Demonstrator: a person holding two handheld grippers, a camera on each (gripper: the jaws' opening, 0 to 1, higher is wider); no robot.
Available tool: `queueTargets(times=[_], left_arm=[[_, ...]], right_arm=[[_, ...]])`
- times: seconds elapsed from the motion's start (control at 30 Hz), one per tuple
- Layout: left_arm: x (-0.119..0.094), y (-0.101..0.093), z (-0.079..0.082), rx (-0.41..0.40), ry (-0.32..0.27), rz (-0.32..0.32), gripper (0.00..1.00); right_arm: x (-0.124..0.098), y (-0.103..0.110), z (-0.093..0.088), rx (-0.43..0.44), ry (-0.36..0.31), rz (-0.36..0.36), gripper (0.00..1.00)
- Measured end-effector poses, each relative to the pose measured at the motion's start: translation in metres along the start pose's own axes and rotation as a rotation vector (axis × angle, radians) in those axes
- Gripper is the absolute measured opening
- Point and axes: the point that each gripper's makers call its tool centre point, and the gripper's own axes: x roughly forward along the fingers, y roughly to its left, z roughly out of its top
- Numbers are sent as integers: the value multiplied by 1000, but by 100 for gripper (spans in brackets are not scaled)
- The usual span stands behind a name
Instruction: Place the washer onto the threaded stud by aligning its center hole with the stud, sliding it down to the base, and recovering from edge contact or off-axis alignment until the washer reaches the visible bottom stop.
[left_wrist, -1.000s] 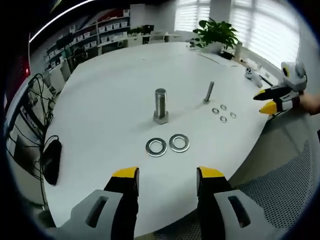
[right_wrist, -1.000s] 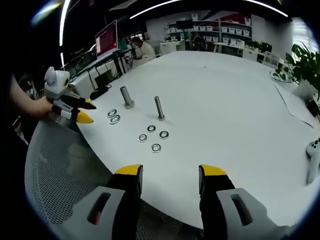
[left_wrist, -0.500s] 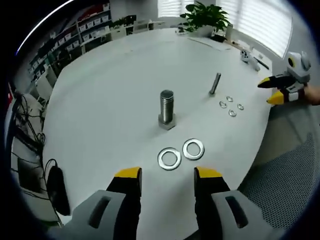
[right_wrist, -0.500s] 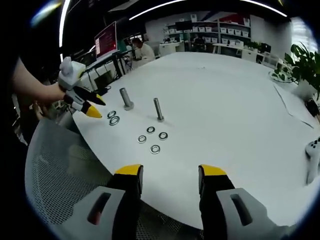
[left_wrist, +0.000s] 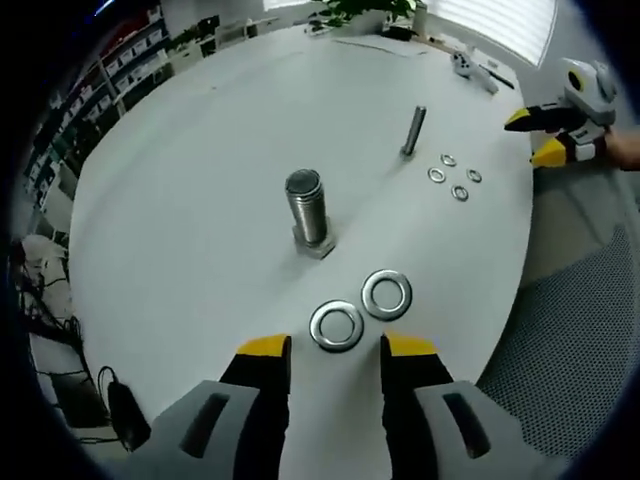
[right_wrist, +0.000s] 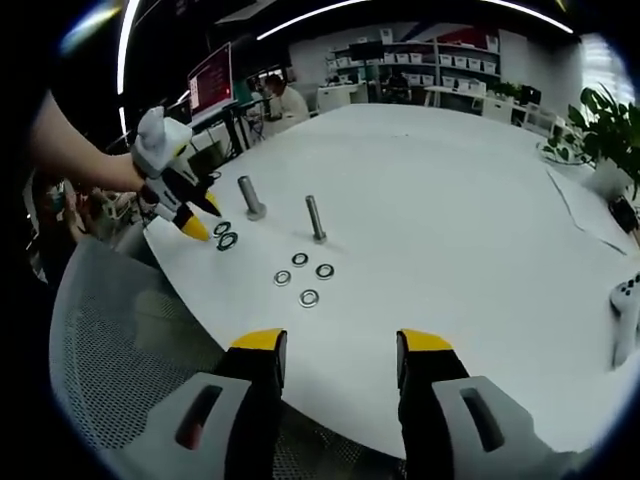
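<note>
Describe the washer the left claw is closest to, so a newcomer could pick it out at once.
Start at the thick threaded stud standing on the white table. Two large washers lie side by side between it and the left claw. The one meant is the large washer right above the claw tips, farther from the four small washers than its twin.

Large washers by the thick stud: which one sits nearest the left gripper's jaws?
The large washer just beyond the left gripper; the other large washer lies farther out, to its right.
</note>
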Motion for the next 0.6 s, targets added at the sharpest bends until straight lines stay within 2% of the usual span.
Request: queueTargets(times=[0.17,0.3,0.6], left_arm=[[6,1,-3,64,43,-12,32],[7,4,0,66,51,-23,32],[9,3,3,136,98,-46,30]], right_arm=[[0,2,-1,0,3,5,47],[0,1,-1,-3,4,2,46],[0,1,0,0,-2,3,45]])
